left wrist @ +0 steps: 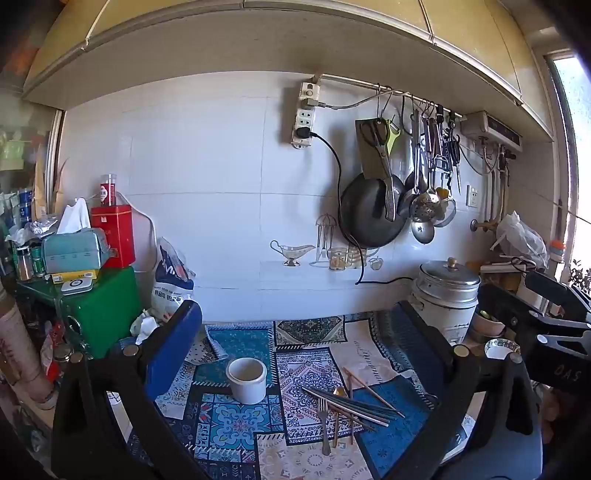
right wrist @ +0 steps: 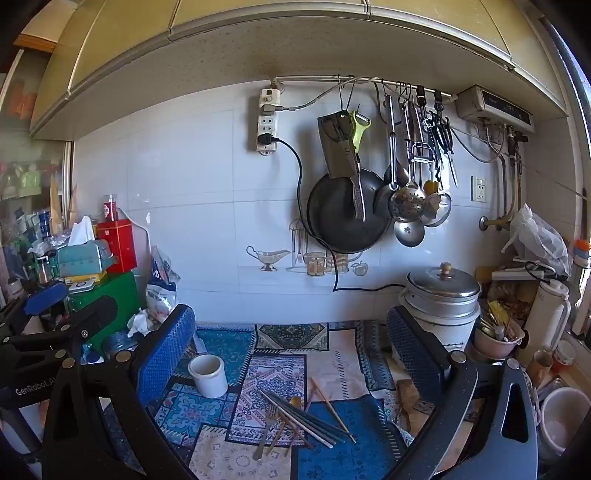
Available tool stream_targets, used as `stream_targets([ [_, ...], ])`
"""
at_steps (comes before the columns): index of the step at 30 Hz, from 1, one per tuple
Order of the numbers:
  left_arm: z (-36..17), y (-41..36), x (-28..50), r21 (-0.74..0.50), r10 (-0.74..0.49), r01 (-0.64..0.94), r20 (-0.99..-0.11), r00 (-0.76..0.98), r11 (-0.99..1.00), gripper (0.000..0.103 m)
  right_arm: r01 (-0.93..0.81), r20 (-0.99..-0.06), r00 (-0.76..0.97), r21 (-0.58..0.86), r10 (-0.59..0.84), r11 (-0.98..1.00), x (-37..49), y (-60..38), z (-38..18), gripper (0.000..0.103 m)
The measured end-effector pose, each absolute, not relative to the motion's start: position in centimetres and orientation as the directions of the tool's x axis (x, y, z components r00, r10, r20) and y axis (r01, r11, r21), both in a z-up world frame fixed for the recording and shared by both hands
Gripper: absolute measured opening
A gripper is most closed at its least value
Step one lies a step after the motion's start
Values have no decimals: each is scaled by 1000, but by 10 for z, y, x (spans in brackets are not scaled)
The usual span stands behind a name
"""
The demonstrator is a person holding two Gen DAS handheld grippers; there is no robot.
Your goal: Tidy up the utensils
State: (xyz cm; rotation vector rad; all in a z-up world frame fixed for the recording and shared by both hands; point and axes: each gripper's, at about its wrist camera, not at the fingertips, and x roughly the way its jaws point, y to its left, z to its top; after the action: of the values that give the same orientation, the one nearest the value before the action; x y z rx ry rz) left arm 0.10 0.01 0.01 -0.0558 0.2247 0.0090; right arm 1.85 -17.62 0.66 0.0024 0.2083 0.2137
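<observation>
Home kitchen: tiled wall [right wrist: 184, 184] with a rail [right wrist: 369, 80] of hanging ladles, cleaver [right wrist: 338, 147] and wok [right wrist: 343, 218], steel steamer pot [right wrist: 439, 295], overhead cabinets [right wrist: 258, 22], patterned mat [left wrist: 295, 369] on the table, cluttered tins and tissue box [left wrist: 74, 247].

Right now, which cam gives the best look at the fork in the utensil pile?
Left wrist view. The fork lies almost centred there, tines and full handle clear at the near edge of the chopsticks. The right wrist view also shows the fork, but smaller, angled, and lower left of centre.
</observation>
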Motion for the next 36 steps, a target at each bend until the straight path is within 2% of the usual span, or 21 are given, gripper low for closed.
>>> stream_targets([
  [36,-3,7,-3,-64,-1,-14,-231,973,998,103,-196,-218,956,23,196,980,13,-169,8,103],
])
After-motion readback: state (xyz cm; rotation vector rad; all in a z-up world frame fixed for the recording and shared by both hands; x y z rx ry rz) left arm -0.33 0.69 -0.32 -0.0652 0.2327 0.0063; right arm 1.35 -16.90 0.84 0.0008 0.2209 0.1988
